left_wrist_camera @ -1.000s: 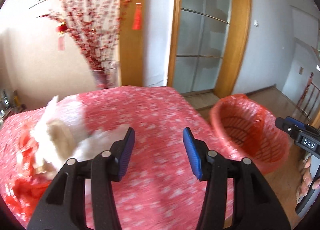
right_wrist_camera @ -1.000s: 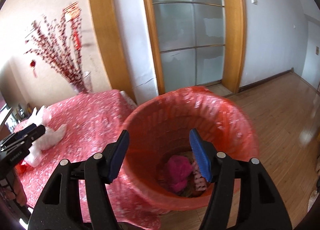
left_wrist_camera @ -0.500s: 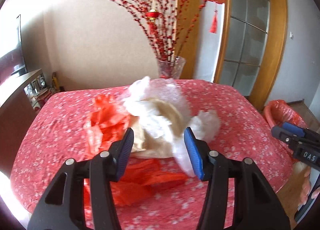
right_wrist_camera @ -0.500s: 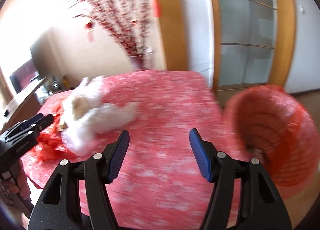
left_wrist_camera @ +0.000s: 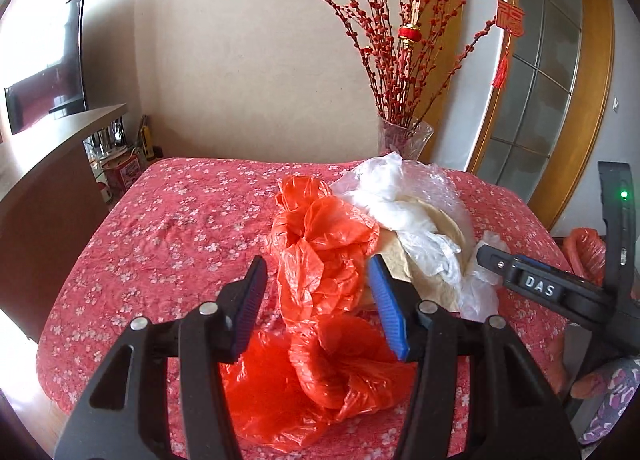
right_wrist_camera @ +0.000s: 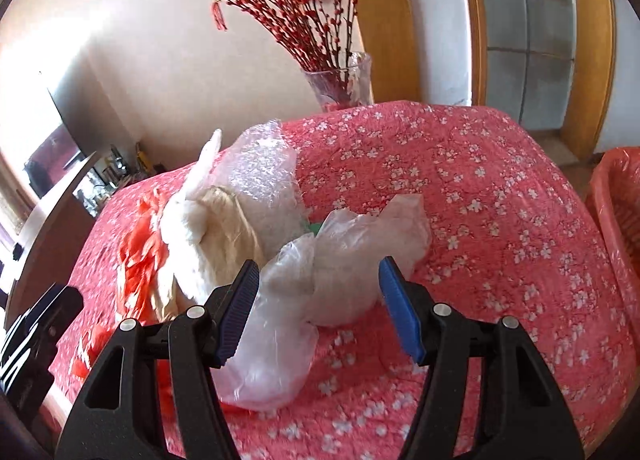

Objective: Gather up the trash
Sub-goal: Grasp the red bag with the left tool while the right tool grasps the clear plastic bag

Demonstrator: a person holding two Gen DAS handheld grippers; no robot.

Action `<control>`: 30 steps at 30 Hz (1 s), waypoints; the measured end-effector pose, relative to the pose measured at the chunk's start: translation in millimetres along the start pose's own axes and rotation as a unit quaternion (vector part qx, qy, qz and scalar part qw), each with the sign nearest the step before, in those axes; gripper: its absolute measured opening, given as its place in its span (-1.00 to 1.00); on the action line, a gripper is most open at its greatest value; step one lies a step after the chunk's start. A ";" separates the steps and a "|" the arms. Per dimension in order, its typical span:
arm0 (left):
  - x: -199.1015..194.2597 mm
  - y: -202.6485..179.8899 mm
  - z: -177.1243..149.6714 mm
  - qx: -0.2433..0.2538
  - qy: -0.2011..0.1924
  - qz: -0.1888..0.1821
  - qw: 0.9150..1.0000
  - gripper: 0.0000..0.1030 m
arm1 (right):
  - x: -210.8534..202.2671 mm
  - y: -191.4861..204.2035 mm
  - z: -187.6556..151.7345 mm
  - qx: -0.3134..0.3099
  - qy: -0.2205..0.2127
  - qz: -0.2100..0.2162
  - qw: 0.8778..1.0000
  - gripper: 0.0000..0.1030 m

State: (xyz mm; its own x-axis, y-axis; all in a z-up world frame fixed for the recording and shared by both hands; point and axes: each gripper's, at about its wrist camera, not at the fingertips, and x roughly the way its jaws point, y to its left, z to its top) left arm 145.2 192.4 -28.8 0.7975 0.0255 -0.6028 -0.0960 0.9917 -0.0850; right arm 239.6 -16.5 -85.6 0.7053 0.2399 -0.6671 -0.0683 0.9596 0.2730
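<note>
Left gripper [left_wrist_camera: 318, 304]: I had its jaws spread wide, empty, framing the orange plastic bag [left_wrist_camera: 324, 260] at 12 o'clock.
Right gripper [right_wrist_camera: 318, 310]: I kept it released too, poised over the clear plastic bag [right_wrist_camera: 340, 272].
Trash pile: orange bag, clear bags and bubble wrap [right_wrist_camera: 260, 176] lay bunched together on the red floral tablecloth [right_wrist_camera: 480, 200].
Bin: the red-lined wastebasket [right_wrist_camera: 620, 212] stood at 3 o'clock, beside the table.

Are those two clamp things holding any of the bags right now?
No. Both are open and empty: left hand-held gripper frames the red bag, right hand-held gripper the clear bag.
</note>
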 end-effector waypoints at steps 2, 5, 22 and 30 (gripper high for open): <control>3.0 2.4 -0.3 -0.004 0.002 -0.002 1.000 0.02 | 6.9 3.6 -0.6 0.000 0.009 -0.009 1.000 0.31; 7.3 5.1 -0.8 -0.010 0.005 -0.005 1.000 0.02 | 14.4 10.4 -7.0 -0.017 0.024 -0.020 0.999 0.31; 39.7 5.9 14.3 -0.007 0.033 0.004 0.999 0.02 | 0.0 -34.7 -27.2 -0.034 0.033 -0.026 0.999 -0.46; 76.6 5.0 15.6 -0.003 0.089 0.016 0.996 0.02 | -2.2 -40.9 -30.1 -0.033 0.035 -0.015 0.999 -0.49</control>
State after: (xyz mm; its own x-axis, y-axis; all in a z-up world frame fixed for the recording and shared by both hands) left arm 215.1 201.3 -63.0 0.6759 0.0331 -0.7362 -0.1227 0.9901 -0.0681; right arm 219.6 -51.9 -116.2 0.6566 0.2180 -0.7221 -0.0951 0.9736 0.2075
